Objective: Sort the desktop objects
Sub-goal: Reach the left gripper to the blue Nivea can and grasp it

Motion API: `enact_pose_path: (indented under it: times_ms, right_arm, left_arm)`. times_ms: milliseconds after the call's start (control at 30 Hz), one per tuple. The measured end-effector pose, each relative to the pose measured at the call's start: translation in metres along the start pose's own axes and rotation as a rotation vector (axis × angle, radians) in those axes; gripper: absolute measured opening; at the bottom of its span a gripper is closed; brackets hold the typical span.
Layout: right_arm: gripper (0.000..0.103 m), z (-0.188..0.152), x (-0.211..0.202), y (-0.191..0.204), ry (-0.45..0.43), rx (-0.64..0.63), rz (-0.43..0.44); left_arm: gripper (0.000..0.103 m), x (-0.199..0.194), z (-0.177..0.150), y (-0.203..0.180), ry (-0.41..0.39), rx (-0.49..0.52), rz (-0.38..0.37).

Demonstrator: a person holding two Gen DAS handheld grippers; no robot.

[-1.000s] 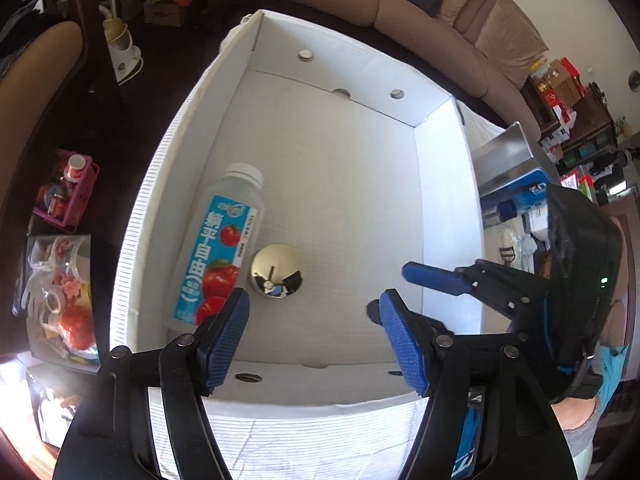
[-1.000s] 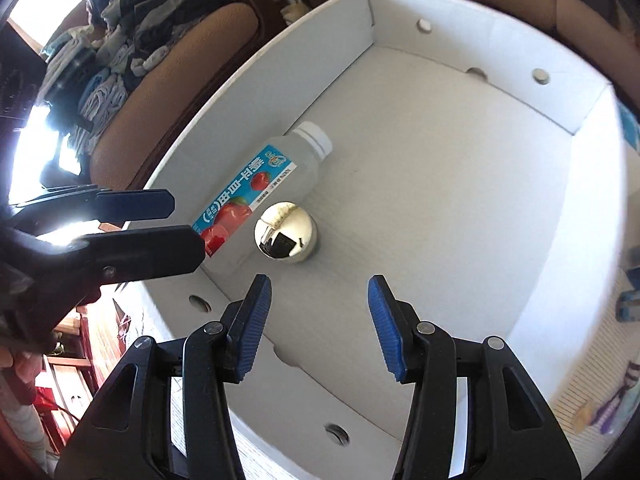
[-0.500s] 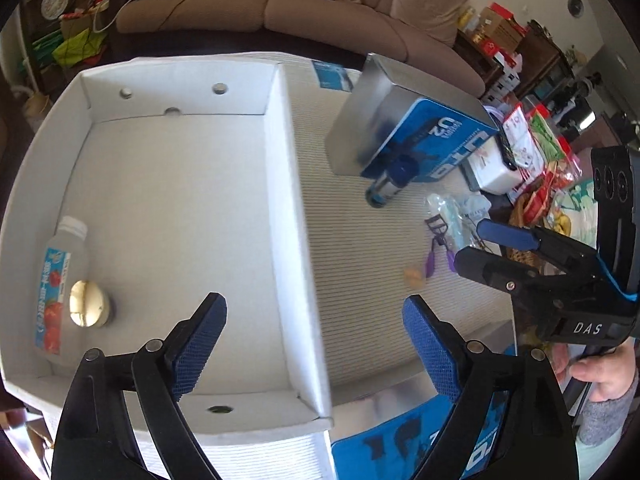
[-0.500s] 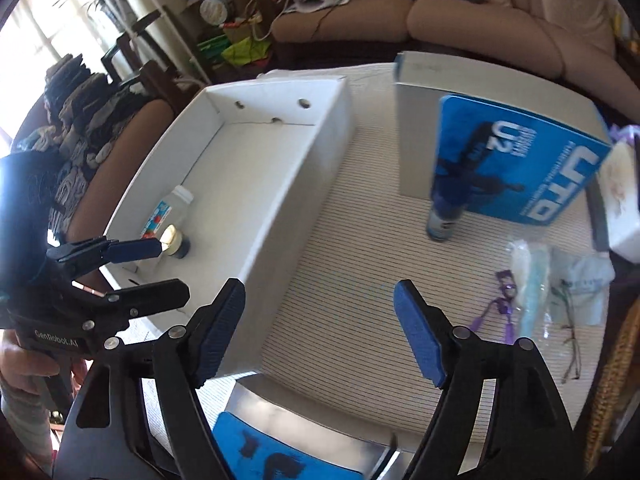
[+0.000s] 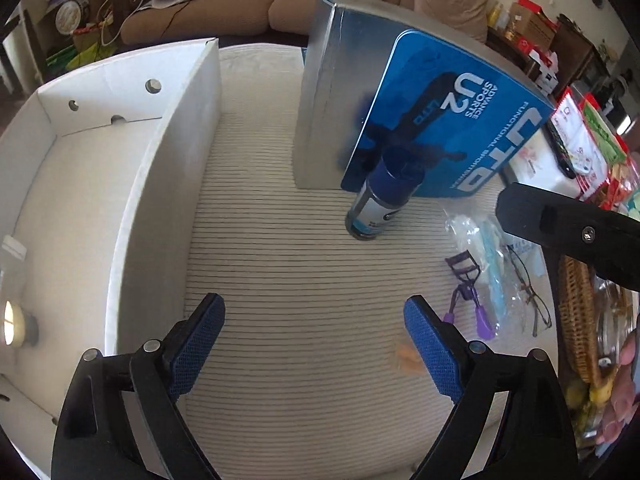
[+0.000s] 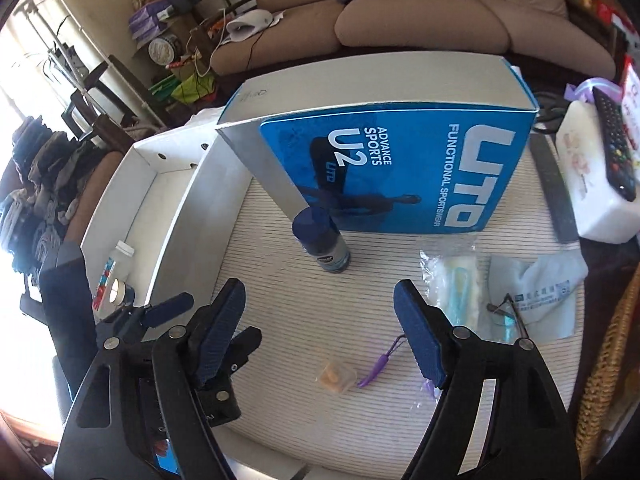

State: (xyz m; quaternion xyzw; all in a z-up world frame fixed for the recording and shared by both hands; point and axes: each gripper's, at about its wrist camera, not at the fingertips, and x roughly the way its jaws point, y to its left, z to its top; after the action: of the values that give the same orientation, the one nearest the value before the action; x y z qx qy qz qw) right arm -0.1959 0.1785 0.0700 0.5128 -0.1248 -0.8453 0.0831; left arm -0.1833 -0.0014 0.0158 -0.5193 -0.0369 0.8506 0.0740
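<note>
Swinging from the white box [image 5: 168,184] toward the can [image 5: 378,204] (both claws gaping)

We see the white cardboard tray [image 5: 168,184] cut off at left; its wall hides most of the labelled plastic bottle [image 6: 114,268].

The mat [image 5: 304,280] looks like ribbed woven cloth, matt. The white tray [image 5: 168,184] is matt cardboard; the UTO box [image 6: 400,172] is glossy card with silvery sides. The can [image 6: 326,244] has a smooth dark-blue plastic cap. Crinkly clear plastic wraps the packet [image 6: 452,280] — beside it, a basket [image 6: 612,344] of rough wicker.
</note>
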Motion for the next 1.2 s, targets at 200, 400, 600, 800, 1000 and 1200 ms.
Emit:
enact_pose_path:
  times_ms: [200,400,600,800,1000,1200]
  right_arm:
    - [0.075,0.018,0.051,-0.007,0.034,0.003,0.036]
    - [0.069,0.032,0.073,-0.008,0.034,0.005,0.060]
    - [0.065,0.035,0.094,-0.020,0.047,0.064,0.124]
    - [0.055,0.038,0.108,-0.022,0.075,0.061,0.146]
    - [0.040,0.043,0.112,-0.016,0.076,0.025,0.145]
    - [0.036,0.038,0.105,-0.021,0.061,0.052,0.158]
  left_arm:
    - [0.094,0.012,0.010,-0.018,-0.073,0.076,0.033]
    - [0.094,0.027,0.018,-0.026,-0.147,0.090,0.031]
    - [0.094,0.034,0.015,-0.031,-0.201,0.122,-0.030]
    - [0.094,0.047,0.017,-0.025,-0.203,0.091,-0.068]
    - [0.069,0.052,0.019,-0.025,-0.217,0.068,-0.108]
    - [0.056,0.058,0.021,-0.029,-0.220,0.086,-0.166]
